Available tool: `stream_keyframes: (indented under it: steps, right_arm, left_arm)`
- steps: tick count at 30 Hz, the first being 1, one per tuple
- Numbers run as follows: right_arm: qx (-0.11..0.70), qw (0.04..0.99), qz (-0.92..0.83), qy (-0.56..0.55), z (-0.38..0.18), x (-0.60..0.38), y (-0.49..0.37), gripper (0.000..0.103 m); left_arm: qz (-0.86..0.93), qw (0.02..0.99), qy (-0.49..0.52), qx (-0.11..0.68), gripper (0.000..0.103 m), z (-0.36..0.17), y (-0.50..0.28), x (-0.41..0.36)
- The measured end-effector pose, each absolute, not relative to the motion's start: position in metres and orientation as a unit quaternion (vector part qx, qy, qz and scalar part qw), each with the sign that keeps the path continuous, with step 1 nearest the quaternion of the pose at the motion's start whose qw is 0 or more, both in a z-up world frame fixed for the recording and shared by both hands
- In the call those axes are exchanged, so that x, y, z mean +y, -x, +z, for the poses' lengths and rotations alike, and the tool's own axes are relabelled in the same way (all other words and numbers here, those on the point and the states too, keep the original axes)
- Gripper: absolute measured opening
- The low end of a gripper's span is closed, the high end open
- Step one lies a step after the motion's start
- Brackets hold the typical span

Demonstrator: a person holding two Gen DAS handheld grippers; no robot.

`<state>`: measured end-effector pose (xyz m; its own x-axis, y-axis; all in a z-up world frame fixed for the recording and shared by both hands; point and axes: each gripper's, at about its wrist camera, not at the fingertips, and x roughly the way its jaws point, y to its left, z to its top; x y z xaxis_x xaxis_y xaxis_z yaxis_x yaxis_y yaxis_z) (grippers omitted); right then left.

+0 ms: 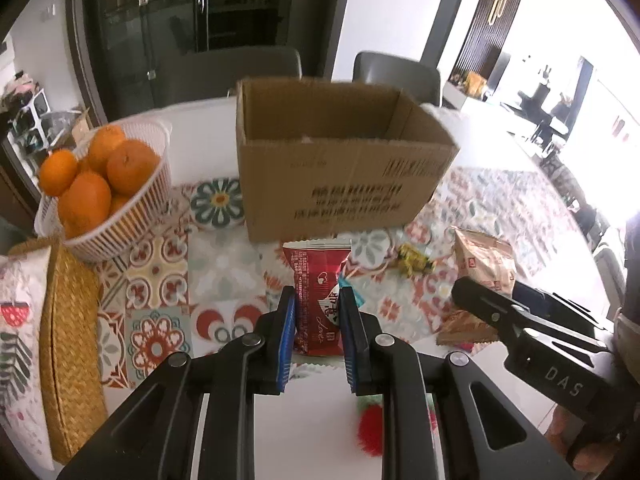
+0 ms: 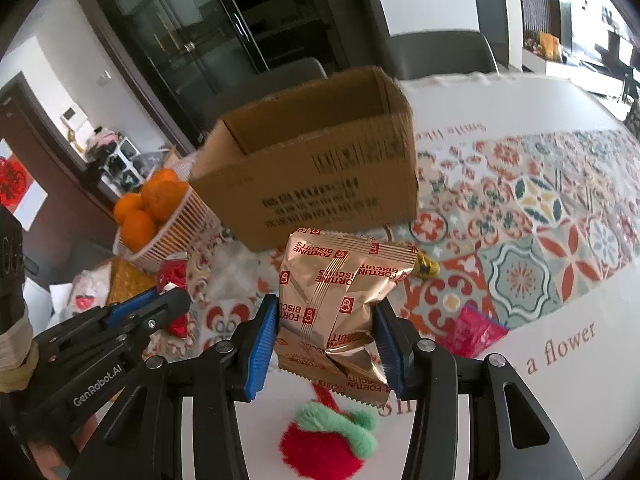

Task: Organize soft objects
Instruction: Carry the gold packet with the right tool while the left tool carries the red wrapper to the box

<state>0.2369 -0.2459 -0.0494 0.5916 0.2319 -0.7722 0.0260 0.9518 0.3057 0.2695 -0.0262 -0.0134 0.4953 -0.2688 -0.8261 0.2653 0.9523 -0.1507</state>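
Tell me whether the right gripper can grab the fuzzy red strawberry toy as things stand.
Probably not yet. The right gripper is shut on the gold biscuit packet, so its fingers are occupied. The strawberry toy lies uncovered on the table just below it, otherwise unobstructed.

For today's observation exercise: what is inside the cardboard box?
Only bare inner walls show inside the cardboard box. In the left wrist view something pale shows faintly near the bottom; the front wall covers the floor, so contents cannot be told.

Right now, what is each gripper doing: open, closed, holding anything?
Left gripper: closed on the red foil snack packet, lifted off the table.
Right gripper: closed on the gold Fortune Biscuits bag.
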Motion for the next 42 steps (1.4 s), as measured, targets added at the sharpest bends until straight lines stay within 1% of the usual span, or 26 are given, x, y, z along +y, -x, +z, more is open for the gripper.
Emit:
stream_keyframes:
  steps: [9, 16, 26, 42]
  right_arm:
    - [0.398, 0.905, 0.075, -0.128, -0.009, -0.245, -0.239, 0.048]
    - [0.374, 0.916, 0.084, -0.122, 0.011, -0.246, -0.244, 0.048]
    - [0.359, 0.922, 0.088, -0.116, 0.031, -0.251, -0.264, 0.048]
    - [0.357, 0.926, 0.095, -0.085, 0.049, -0.251, -0.323, 0.048]
  left_arm:
    - [-0.159, 0.883, 0.004, 0.442, 0.022, 0.02, -0.273, -0.029]
    - [-0.165, 0.89, 0.008, 0.425, 0.022, 0.04, -0.279, -0.033]
    - [-0.168, 0.899, 0.004, 0.403, 0.022, 0.064, -0.294, -0.041]
    - [-0.162, 0.902, -0.007, 0.399, 0.022, 0.078, -0.342, -0.047]
